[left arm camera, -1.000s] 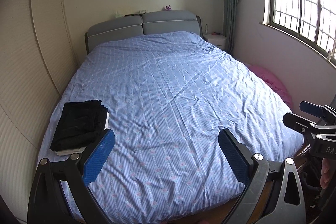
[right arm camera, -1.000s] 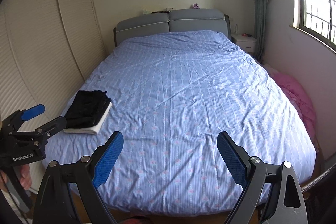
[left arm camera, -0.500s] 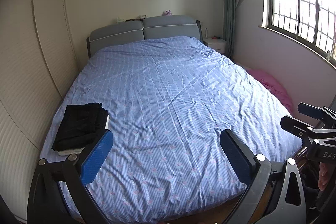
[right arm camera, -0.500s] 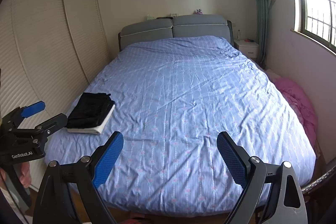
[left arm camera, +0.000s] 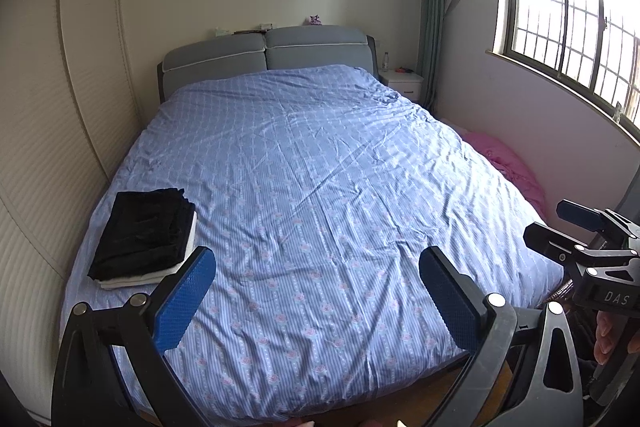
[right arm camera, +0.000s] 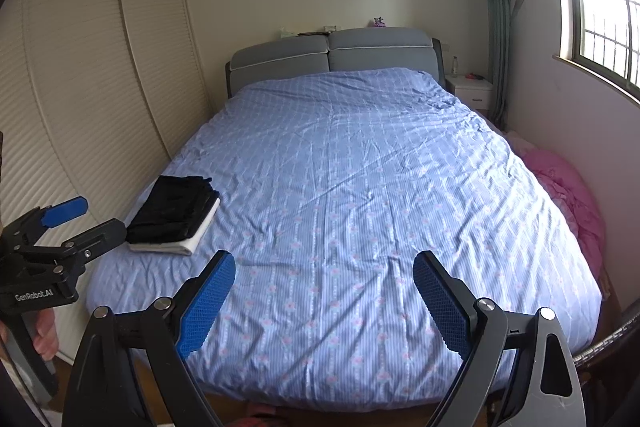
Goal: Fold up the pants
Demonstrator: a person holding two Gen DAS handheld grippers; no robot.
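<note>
Folded black pants (left arm camera: pixel 144 231) (right arm camera: pixel 172 211) lie on a folded white garment (left arm camera: pixel 132 281) (right arm camera: pixel 188 245) near the left foot corner of the bed (left arm camera: pixel 320 167) (right arm camera: pixel 360 167). My left gripper (left arm camera: pixel 318 254) (right arm camera: pixel 98 217) hangs open over the foot of the bed, a little right of the stack, with nothing between its blue pads. My right gripper (right arm camera: pixel 324 259) (left arm camera: pixel 556 223) is also open and empty, beside the left one, over the middle of the bed's foot. Neither gripper touches the cloth.
The blue patterned cover is spread flat across the bed. Louvred wardrobe doors (left arm camera: pixel 40 107) (right arm camera: pixel 100 67) stand close along its left side. Pink bedding (left arm camera: pixel 508 163) (right arm camera: pixel 568 187) lies on the floor at the right, under the window (left arm camera: pixel 568 27). A white nightstand (left arm camera: pixel 402 83) is at the far right.
</note>
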